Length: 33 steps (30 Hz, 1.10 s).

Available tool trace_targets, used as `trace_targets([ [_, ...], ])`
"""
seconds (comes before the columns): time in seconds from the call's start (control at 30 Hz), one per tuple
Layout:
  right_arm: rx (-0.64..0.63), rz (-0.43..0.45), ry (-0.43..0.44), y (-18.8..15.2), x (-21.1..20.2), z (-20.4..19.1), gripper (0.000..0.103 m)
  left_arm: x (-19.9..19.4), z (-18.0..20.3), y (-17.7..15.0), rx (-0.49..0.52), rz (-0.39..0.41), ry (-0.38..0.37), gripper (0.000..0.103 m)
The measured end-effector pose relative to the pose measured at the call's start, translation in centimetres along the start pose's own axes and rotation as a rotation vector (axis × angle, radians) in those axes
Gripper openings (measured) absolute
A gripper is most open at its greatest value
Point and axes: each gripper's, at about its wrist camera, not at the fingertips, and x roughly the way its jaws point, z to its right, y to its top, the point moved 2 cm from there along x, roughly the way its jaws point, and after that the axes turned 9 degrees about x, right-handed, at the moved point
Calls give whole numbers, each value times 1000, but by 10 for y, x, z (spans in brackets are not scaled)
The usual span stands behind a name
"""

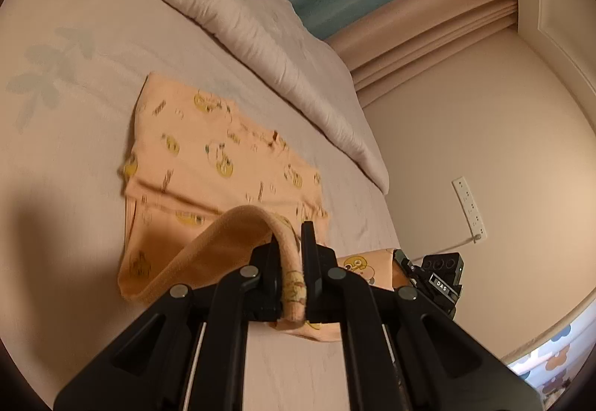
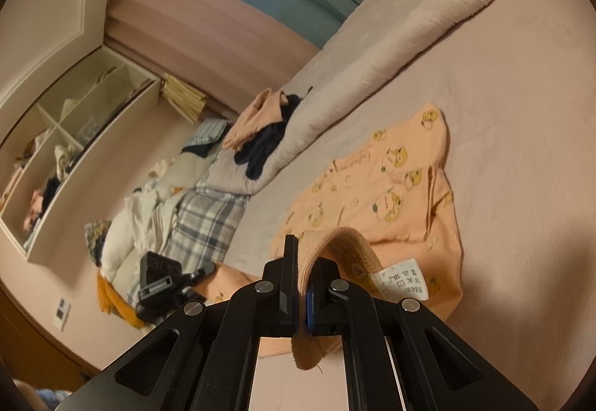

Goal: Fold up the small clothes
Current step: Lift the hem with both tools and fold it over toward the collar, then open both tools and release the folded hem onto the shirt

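While both grippers pinch the shorts [image 1: 223,165], a duvet [image 1: 260,34] edges the bedsheet [image 1: 74,113].

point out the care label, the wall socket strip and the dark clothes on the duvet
care label [image 2: 404,282]: right wrist view, on the white printed tag.
wall socket strip [image 1: 470,208]: left wrist view, middle of the white plate.
dark clothes [image 2: 266,144]: right wrist view, centre of the navy heap.
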Motion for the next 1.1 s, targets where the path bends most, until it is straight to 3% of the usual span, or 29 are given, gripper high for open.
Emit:
trace_targets([
  [0.27,34,52,-34,47,25,3,5,19,-21,54,-46,48,32,4],
  [0.43,57,14,-112,69,56,16,5,32,-55,76,-130,82,72,4],
  [0.7,107,-111,-297,86,112,49,5,73,-97,87,-218,14,131,4],
  [0.87,246,-98,-318,108,129,69,5,82,-113,108,-283,41,142,4],
  [0.97,394,-62,-346,117,131,89,5,86,-124,119,-323,37,242,5],
  [1.1,513,-27,-381,117,125,116,18,85,-143,121,-342,5,397,4],
])
